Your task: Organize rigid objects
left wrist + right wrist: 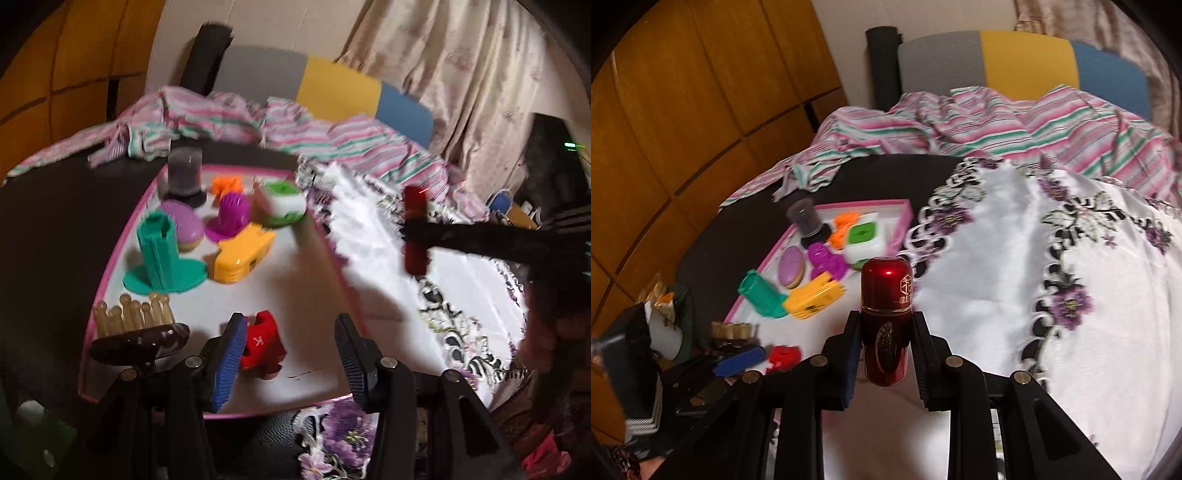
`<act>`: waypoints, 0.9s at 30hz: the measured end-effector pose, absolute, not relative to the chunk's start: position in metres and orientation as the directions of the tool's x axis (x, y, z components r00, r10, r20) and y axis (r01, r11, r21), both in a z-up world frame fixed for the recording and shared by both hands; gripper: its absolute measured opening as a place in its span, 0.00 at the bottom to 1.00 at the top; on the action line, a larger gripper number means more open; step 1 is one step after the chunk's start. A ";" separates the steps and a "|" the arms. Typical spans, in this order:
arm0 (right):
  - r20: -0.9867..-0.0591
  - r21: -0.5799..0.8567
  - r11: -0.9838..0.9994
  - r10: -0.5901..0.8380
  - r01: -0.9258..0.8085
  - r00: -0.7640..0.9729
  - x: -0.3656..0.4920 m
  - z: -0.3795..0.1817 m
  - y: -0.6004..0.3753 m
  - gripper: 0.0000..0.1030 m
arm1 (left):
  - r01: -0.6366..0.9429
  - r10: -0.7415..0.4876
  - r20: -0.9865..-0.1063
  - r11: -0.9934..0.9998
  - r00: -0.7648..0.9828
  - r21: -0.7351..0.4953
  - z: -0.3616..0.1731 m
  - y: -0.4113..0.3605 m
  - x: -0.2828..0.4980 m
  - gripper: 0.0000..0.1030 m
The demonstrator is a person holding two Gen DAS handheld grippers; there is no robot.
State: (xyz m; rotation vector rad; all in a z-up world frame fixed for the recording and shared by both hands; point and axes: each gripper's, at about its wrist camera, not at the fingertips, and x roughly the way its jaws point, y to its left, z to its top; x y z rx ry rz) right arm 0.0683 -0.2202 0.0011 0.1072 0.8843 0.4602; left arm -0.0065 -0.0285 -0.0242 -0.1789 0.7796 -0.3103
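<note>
Meanwhile, the right gripper (884, 332) was clenched on a dark red capsule-shaped container (885, 314), held upright between its fingers above the white embroidered cloth (997, 295), just right of the pink-rimmed tray (903, 218). In the left wrist view the same container appeared blurred, well right of the tray. The left gripper (291, 354) stood released over the tray's near edge, a small red block (262, 343) marked K lying between its blue pads (229, 358); whether the left pad touched the block could not be told. Crowding the tray: a teal stand (162, 258), a yellow clip-like piece (240, 258), a purple oval case (184, 225), a magenta stand (231, 218), an orange piece (227, 184), a green-and-white box (282, 201), a dark cylindrical jar (184, 173) at the far corner. A brush with pale pegs (133, 321) sat at the tray's near left. The tray rested on a dark worktop (55, 229); behind lay a striped pink-and-green cloth (295, 125), a grey, yellow and blue headboard (332, 88) and a beige curtain (461, 74). Free tray floor remained right of the yellow piece.
</note>
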 end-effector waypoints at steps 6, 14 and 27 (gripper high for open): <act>-0.733 0.311 0.872 0.473 -0.378 0.489 0.066 -0.008 -0.191 0.25 | 0.187 -0.321 -0.625 0.944 0.712 -0.271 -0.011 -0.017 -0.022 0.49; -0.753 0.317 0.855 0.490 -0.410 0.438 0.070 -0.017 -0.158 0.25 | 0.146 -0.306 -0.636 0.945 0.709 -0.292 -0.014 -0.001 -0.030 0.49; -0.821 0.277 0.874 0.431 -0.399 0.373 0.079 -0.043 -0.128 0.26 | 0.094 -0.230 -0.641 0.966 0.732 -0.239 -0.001 0.006 -0.039 0.49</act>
